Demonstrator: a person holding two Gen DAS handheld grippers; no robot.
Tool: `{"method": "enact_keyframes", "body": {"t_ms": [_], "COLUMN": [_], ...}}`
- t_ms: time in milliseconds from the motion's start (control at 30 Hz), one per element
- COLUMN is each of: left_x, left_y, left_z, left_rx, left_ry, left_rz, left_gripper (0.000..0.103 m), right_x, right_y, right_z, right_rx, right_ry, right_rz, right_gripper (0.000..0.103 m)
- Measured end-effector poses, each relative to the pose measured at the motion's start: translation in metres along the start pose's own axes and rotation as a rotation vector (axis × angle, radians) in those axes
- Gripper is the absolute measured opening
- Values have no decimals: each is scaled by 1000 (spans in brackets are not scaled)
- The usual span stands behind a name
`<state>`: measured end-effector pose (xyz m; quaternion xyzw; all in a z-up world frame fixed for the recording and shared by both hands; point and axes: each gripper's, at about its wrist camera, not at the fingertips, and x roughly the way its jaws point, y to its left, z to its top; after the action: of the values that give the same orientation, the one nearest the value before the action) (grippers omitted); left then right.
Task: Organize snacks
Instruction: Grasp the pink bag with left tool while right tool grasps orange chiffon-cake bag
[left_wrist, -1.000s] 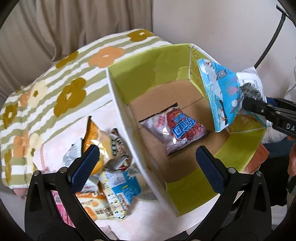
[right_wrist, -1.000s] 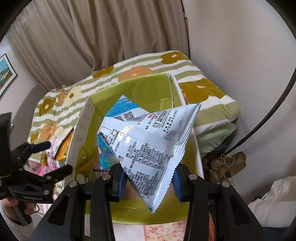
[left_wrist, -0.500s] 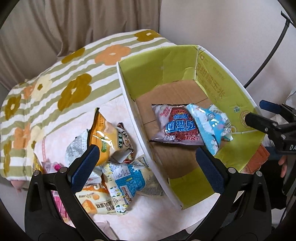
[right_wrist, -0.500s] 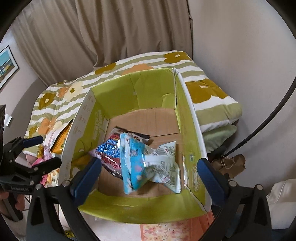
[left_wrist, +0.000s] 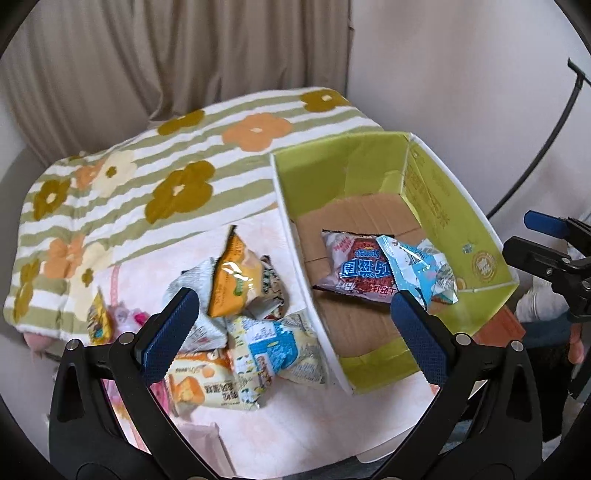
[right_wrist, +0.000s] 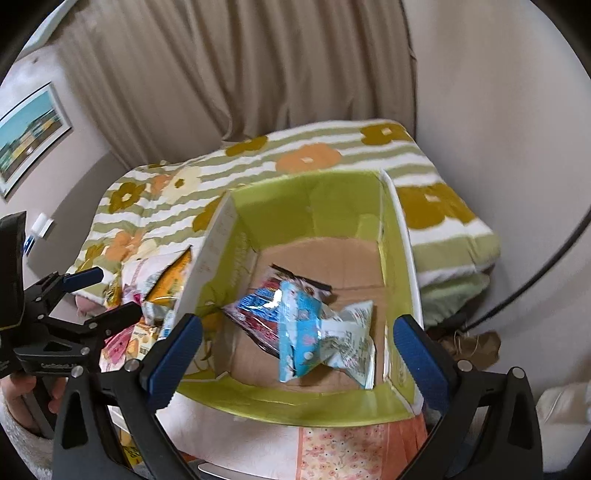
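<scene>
Blue-padded and spread wide, the left claw (left_wrist: 291, 325) hangs empty above the loose snack pile (left_wrist: 243, 317) on the bed (left_wrist: 110, 206); the right claw (right_wrist: 297, 354) gapes empty over the box (right_wrist: 402, 236). Pinching a slick, puffy packet (left_wrist: 231, 282) by its corner could let it slip or drag neighbours along. Farther in, the box holds a red pack (left_wrist: 354, 269) with a blue pack (left_wrist: 417, 269) lying across it.
</scene>
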<state>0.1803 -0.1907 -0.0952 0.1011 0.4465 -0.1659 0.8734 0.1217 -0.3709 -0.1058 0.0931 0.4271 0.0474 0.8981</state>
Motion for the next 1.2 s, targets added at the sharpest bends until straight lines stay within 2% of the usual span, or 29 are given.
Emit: {"method": "enact_keyframes", "body": {"t_ms": [167, 267, 433, 533, 700, 800, 933, 1200], "left_x": [-30, -49, -72, -78, -76, -63, -37, 24], "left_y": [22, 44, 90, 121, 166, 193, 227, 260], "left_z": [-12, -22, -48, -66, -92, -105, -121, -136], "left_rx": [-84, -136, -223, -268, -306, -309, -304, -185], "left_ry": [-36, -49, -48, -28, 8, 41, 105, 228], "left_rz": [51, 111, 207, 250, 268, 246, 173, 42], "left_gripper": [103, 103, 103, 103, 103, 103, 103, 103], "right_x": [-15, -19, -15, -6, 16, 35, 59, 113], "right_y": [26, 46, 82, 104, 136, 160, 183, 225], "right_z": [14, 23, 27, 23, 11, -2, -14, -47], "right_rx": [-92, -119, -174, -200, -243, -263, -245, -230], "right_ry": [-55, -76, -107, -93, -43, -15, 37, 135], "right_rz": [78, 149, 199, 231, 246, 238, 219, 159], "right_gripper": [103, 103, 103, 103, 103, 103, 103, 103]}}
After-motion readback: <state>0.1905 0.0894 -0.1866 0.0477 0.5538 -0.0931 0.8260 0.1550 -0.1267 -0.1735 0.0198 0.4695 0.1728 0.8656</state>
